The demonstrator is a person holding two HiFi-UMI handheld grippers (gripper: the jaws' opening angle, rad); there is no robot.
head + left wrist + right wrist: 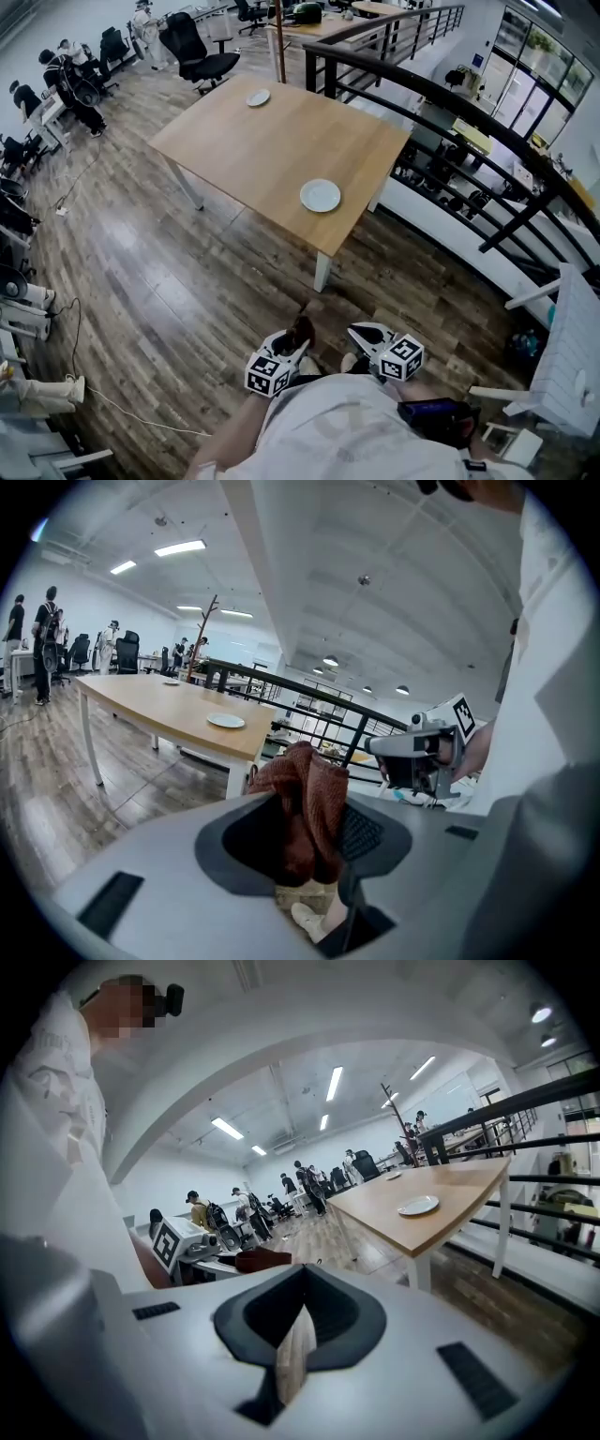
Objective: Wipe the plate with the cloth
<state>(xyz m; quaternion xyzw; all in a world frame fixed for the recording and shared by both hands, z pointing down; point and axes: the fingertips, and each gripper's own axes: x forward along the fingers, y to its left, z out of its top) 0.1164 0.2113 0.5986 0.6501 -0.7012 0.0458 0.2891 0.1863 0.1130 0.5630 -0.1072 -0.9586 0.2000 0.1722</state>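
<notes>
Clutching cloth (305,803), left gripper (292,345) hangs low (by torso (323,427)).

The right gripper (298,1335) has its jaws pressed together with nothing between them, only a thin sliver of wooden floor showing through. At 2 o'clock a white plate (418,1206) lies near the corner of the worktop (469,1183). At 9 o'clock is the left gripper (225,1256), a reddish cloth (265,1259) at its tip
</notes>
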